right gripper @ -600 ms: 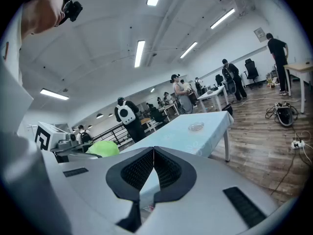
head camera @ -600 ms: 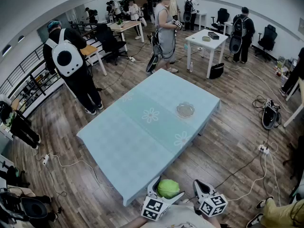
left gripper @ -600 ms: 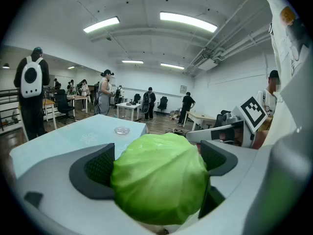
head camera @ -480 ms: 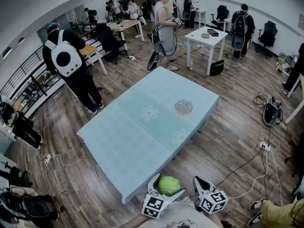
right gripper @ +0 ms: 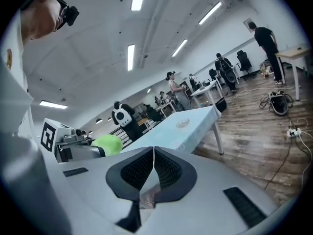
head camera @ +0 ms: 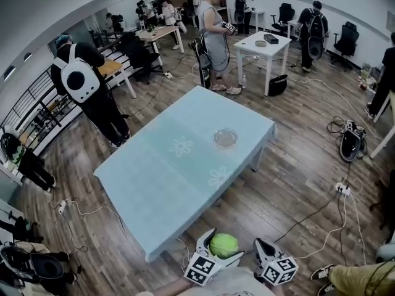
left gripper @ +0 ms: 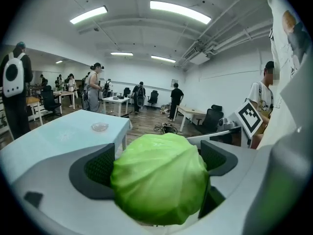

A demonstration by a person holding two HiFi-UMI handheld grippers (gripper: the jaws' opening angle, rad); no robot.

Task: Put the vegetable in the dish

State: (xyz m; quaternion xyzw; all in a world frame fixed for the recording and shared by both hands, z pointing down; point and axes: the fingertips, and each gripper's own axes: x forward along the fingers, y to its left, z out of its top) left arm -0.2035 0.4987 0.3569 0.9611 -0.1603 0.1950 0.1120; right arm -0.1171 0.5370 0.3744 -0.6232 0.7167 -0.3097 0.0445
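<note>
Left gripper [head camera: 224,248]: jaws are standing wide and grasping the cabbage [left gripper: 159,180] from both sides, the pads [left gripper: 100,168] pressing into its leaves
Cabbage: round, pale green, being held in the air off the near end of the tabletop [head camera: 160,177], over the wooden floor [head camera: 290,184] and close to the person's body; well apart from the dish [head camera: 225,137]
Right gripper [head camera: 261,246]: jaws are clenching together, pads meeting along one line, nothing between them; hovering just beside the left gripper
Dish: clear, shallow, sitting on the far half of the tabletop near its right edge
Tabletop: wearing a light blue cloth with flower prints
Surroundings: a person with a white backpack [head camera: 79,79] is standing beyond the tabletop's left side
</note>
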